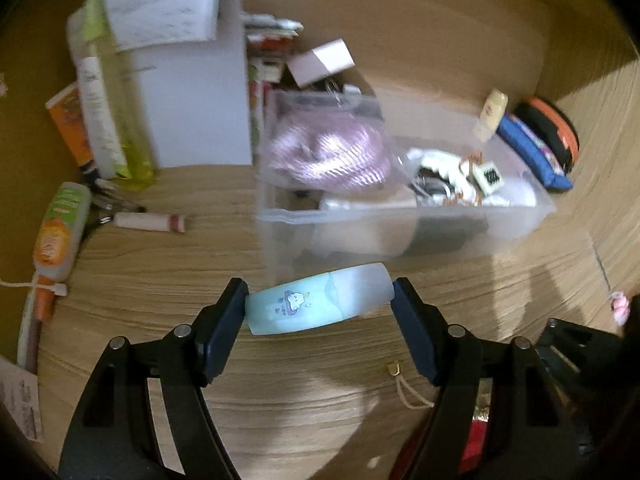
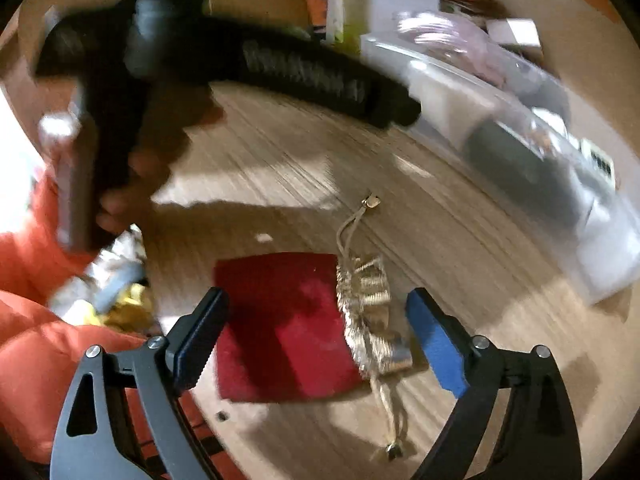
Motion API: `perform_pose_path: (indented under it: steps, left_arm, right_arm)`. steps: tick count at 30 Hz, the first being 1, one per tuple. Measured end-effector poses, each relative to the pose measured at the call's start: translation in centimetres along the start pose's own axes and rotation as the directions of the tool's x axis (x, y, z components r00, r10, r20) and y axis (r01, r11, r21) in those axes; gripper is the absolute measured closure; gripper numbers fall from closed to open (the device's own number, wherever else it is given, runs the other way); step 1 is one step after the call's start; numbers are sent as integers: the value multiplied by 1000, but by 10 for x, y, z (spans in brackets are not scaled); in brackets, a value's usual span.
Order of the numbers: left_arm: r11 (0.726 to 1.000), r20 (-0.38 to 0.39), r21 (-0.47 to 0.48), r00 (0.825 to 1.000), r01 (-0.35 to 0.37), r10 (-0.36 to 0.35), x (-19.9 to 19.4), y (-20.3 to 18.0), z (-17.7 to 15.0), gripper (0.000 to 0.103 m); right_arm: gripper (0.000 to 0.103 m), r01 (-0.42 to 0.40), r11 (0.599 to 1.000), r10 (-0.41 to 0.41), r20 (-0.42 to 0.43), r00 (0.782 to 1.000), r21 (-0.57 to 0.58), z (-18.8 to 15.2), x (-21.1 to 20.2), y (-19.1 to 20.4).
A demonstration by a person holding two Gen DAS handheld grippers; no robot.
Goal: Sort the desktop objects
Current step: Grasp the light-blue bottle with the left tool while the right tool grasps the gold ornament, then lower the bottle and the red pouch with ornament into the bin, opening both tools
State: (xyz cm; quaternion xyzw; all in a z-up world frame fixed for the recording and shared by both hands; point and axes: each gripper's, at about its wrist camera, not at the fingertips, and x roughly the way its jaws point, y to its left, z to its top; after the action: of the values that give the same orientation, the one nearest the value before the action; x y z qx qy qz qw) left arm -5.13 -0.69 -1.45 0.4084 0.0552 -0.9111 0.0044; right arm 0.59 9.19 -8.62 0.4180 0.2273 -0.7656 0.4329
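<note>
My left gripper point(image 1: 320, 304) is shut on a pale blue bottle point(image 1: 316, 300) with a cloud print, held lengthwise between the pads above the wooden desk, just in front of a clear plastic bin point(image 1: 400, 236). The bin holds a pink striped pouch point(image 1: 328, 152) and small trinkets. My right gripper point(image 2: 318, 320) is open over a red drawstring pouch point(image 2: 280, 328) with gold trim point(image 2: 368, 308) lying on the desk. The left gripper's black body point(image 2: 280, 64) crosses the top of the right wrist view, and the bin point(image 2: 520, 120) shows at its right.
A white box point(image 1: 192, 112), a yellow-green bottle point(image 1: 116, 104), an orange tube point(image 1: 68, 124) and an orange-green bottle point(image 1: 60, 232) stand or lie at the left. A lipstick-like stick point(image 1: 152, 222) lies on the desk. A blue pouch point(image 1: 532, 148) and a black-orange case point(image 1: 552, 128) sit behind the bin.
</note>
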Motion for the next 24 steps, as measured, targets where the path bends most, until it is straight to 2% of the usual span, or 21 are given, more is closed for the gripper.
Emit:
perform_pose_path:
  steps: [3, 4, 6, 8, 9, 12, 18, 24]
  left_arm:
    - [1000, 28, -19, 1000, 4, -4, -10, 7, 0, 30]
    - [1000, 33, -21, 999, 4, -3, -13, 9, -1, 30]
    - [1000, 42, -20, 999, 2, -1, -16, 10, -1, 30]
    - [1000, 50, -18, 999, 9, -8, -21, 11, -2, 30]
    - [1000, 53, -17, 998, 14, -13, -22, 10, -1, 30]
    - [1000, 67, -11, 997, 27, -26, -24, 5, 1, 30]
    - [999, 96, 5, 995, 42, -43, -34, -4, 1, 30]
    - [997, 144, 37, 987, 65, -70, -55, -18, 5, 30]
  right_arm:
    - [16, 9, 1000, -9, 27, 1000, 14, 2, 1, -1]
    - [23, 11, 1000, -12, 34, 999, 20, 3, 0, -3]
    - [48, 24, 998, -26, 45, 999, 51, 4, -3, -10]
    - [67, 19, 996, -24, 50, 998, 86, 4, -5, -19]
    - [74, 6, 993, -12, 53, 999, 115, 2, -7, -25]
    - [84, -6, 985, -5, 60, 998, 175, -2, -11, -39]
    - [88, 6, 970, -29, 92, 995, 242, -5, -19, -54]
    - [88, 27, 941, -102, 206, 973, 337, -6, -67, -84]
